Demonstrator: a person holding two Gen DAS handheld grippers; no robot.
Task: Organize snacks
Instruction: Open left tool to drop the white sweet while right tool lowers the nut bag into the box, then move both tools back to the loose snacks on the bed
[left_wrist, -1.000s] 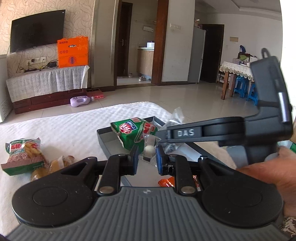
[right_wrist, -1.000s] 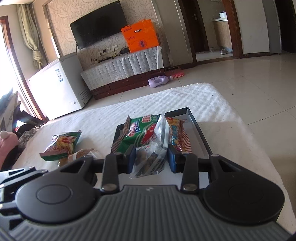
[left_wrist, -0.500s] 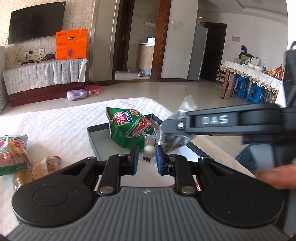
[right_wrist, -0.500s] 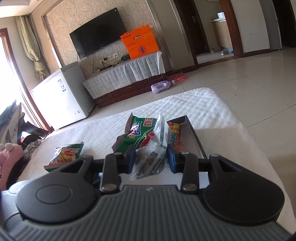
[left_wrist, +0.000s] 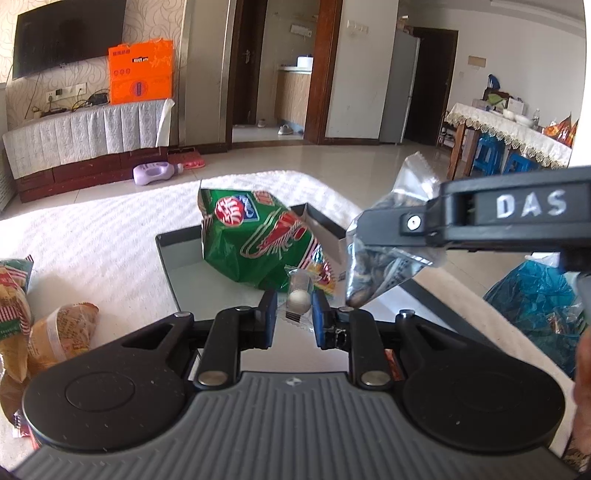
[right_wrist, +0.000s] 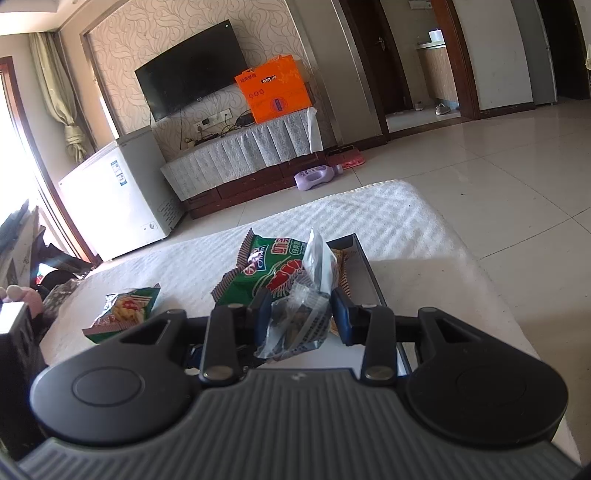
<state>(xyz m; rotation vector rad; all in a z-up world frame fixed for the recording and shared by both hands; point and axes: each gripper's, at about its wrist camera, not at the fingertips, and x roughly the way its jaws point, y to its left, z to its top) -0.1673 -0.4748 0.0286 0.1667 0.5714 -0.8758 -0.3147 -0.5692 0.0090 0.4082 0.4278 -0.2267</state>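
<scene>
My left gripper (left_wrist: 294, 312) is shut on a small clear-wrapped white ball candy (left_wrist: 298, 300), held just over the near part of the grey tray (left_wrist: 173, 258). A green shrimp-cracker bag (left_wrist: 255, 247) lies in that tray. My right gripper (right_wrist: 298, 317) is shut on a clear packet of dark seeds (right_wrist: 295, 325), above the tray (right_wrist: 364, 258). In the left wrist view the right gripper's finger (left_wrist: 399, 225) reaches in from the right with the seed packet (left_wrist: 380, 266) hanging from it. The green bag (right_wrist: 273, 275) shows beyond the packet.
The tray rests on a white textured cloth (left_wrist: 92, 229). Loose snacks lie to the left: a green bag (left_wrist: 13, 291) and a wrapped bread (left_wrist: 62, 332); a green bag (right_wrist: 125, 310) too. A blue plastic bag (left_wrist: 535, 295) sits at the right. A hand (left_wrist: 581, 362) shows at the right edge.
The left gripper has moved closer to the tray and lower, still holding the candy. The right gripper's finger with the seed packet now looms larger at right. The right gripper barely moved.
</scene>
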